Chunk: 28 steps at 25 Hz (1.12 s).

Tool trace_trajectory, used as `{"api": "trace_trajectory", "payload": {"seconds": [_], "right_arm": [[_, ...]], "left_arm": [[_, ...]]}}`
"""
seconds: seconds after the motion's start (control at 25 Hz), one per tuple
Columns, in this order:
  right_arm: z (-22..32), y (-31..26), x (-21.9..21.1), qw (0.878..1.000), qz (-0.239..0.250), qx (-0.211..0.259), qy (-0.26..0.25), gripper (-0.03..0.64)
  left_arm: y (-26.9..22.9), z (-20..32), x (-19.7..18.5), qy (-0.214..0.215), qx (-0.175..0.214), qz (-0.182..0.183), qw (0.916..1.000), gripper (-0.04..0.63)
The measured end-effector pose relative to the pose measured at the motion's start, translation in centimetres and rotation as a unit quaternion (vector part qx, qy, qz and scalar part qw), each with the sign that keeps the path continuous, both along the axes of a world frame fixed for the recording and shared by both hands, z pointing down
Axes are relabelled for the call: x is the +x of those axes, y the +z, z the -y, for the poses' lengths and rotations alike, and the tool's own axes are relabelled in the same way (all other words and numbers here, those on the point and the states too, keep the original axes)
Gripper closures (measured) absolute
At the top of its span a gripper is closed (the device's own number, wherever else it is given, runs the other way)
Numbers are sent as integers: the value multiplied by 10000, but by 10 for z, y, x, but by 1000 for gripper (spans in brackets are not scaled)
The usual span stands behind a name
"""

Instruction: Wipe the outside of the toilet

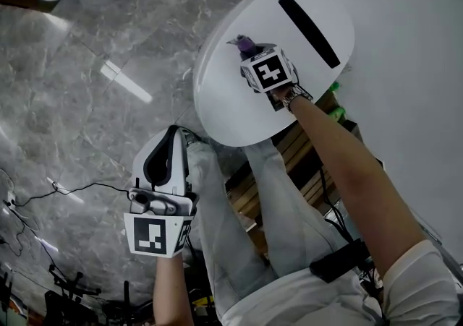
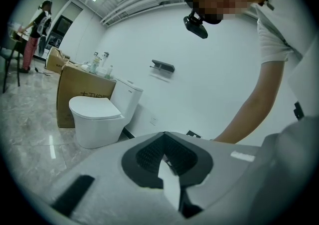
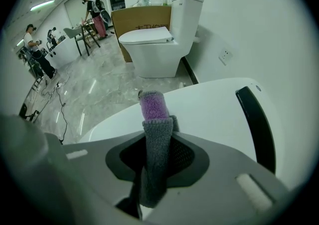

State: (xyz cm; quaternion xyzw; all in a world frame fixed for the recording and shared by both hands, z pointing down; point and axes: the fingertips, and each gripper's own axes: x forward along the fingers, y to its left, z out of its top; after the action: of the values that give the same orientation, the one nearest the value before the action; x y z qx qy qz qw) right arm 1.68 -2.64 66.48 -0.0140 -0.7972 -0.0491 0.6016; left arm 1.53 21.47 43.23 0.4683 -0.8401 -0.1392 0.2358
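The white toilet [image 1: 231, 93] stands with its lid [image 3: 209, 109] down, seen from above in the head view. My right gripper [image 1: 249, 53] hovers over the lid's middle, shut on a grey and purple cloth [image 1: 244, 45]. In the right gripper view the cloth [image 3: 153, 114] stands rolled between the jaws of the right gripper [image 3: 157, 124], its purple end just above the lid. My left gripper [image 1: 173, 135] is held low to the left of the bowl over the floor, away from the toilet. The left gripper [image 2: 167, 156] points at the wall, jaws together, holding nothing.
A black slot [image 1: 309, 30] runs along the toilet's back part. A second toilet [image 2: 97, 116] and a cardboard box [image 2: 75, 89] stand by the white wall. Cables [image 1: 72, 191] trail over the grey marble floor. A wooden pallet [image 1: 289, 151] lies under the toilet. People [image 3: 94, 9] stand far back.
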Motion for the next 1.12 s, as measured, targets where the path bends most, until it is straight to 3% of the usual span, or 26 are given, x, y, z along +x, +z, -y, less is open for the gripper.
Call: {"api": "trace_trajectory", "payload": {"seconds": [0.32, 0.72, 0.92, 1.12], "right_arm": [[-46, 9, 6, 9997, -176, -94, 127, 525], [-100, 20, 11, 9990, -322, -196, -255, 525], [-113, 23, 11, 9985, -401, -345, -169, 525], [-130, 25, 10, 9971, -456, -466, -397, 525]], "left_arm": [[11, -50, -15, -384, 26, -75, 9992, 591], [15, -85, -23, -642, 58, -93, 9979, 591], [21, -92, -27, -729, 26, -143, 9972, 591], [21, -88, -29, -786, -23, -141, 9968, 591]]}}
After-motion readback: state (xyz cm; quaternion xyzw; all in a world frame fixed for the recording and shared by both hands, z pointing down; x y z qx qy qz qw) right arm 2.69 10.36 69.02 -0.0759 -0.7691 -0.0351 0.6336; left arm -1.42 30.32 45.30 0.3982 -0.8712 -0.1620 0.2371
